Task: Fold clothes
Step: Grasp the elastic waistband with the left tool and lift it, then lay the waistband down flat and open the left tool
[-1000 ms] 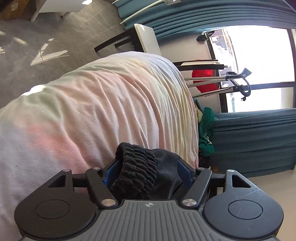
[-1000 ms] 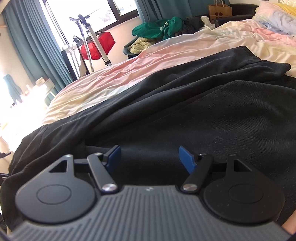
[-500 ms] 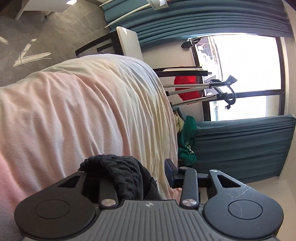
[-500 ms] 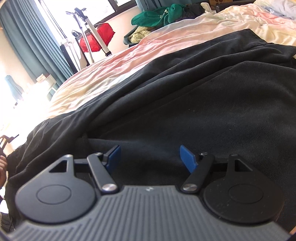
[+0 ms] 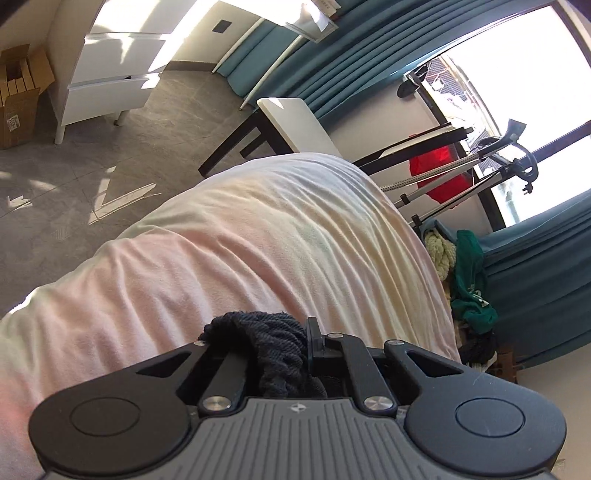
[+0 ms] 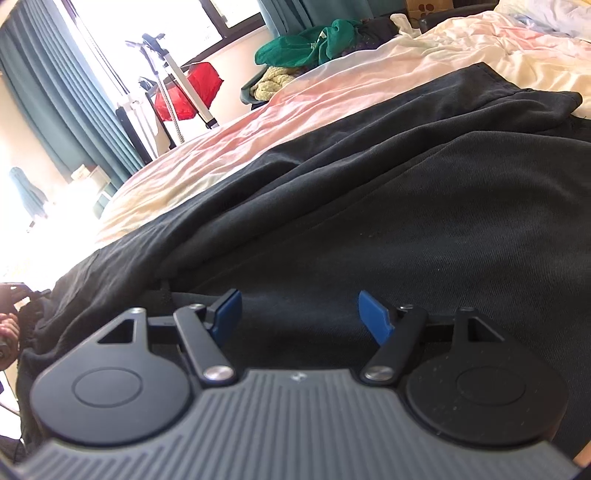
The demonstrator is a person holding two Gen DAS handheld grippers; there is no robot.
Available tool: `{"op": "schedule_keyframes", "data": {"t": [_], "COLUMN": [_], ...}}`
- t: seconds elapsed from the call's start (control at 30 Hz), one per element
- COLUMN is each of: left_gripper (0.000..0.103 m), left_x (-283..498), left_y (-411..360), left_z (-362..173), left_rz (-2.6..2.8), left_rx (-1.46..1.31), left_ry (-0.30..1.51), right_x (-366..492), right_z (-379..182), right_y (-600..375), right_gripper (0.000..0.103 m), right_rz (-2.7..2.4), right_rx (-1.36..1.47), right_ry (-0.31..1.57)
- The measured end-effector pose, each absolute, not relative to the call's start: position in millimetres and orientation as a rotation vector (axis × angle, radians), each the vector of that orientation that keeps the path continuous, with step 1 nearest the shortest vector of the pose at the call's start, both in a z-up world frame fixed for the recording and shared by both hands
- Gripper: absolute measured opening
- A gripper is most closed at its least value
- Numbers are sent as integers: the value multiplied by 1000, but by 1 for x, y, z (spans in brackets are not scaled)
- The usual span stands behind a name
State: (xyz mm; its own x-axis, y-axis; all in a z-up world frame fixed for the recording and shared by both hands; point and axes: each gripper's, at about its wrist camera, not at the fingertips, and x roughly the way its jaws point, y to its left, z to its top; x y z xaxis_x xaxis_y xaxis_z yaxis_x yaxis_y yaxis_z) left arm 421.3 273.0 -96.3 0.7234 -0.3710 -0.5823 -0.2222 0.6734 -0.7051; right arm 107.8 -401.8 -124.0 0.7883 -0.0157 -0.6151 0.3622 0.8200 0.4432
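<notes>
The left claw [image 5: 275,354] fingertips are buried in bunched black garment [image 5: 273,343], the bed [image 5: 258,229] runs off the left edge, and the window [image 6: 122,22] view is washed out.

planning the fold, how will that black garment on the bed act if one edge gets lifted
The black garment will probably flop and drape: it lies in soft folds on the bedsheet. The bunch in the left gripper looks crumpled, so it likely won't hold shape. Its thick weave suggests some weight and sag.
</notes>
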Motion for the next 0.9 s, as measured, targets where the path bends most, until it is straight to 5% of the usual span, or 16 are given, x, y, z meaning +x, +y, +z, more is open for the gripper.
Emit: {"op": "schedule_keyframes", "data": {"t": [0.17,0.4,0.9], "left_gripper": [17,96,99], "left_x": [437,398,203], "left_y": [260,237,130], "left_z": [-107,-58,43], "left_rz": [-41,-90,-143], "left_rx": [-756,-598,-77], "left_ry": [856,856,664], "right_x": [110,111,86], "right_z": [-127,-125,-96], "right_y": [-405,-409,-386], "right_gripper": [73,73,73], "right_rz": [-236,-224,-213], "right_rx": [549,542,346], "right_ry": [634,615,541]}}
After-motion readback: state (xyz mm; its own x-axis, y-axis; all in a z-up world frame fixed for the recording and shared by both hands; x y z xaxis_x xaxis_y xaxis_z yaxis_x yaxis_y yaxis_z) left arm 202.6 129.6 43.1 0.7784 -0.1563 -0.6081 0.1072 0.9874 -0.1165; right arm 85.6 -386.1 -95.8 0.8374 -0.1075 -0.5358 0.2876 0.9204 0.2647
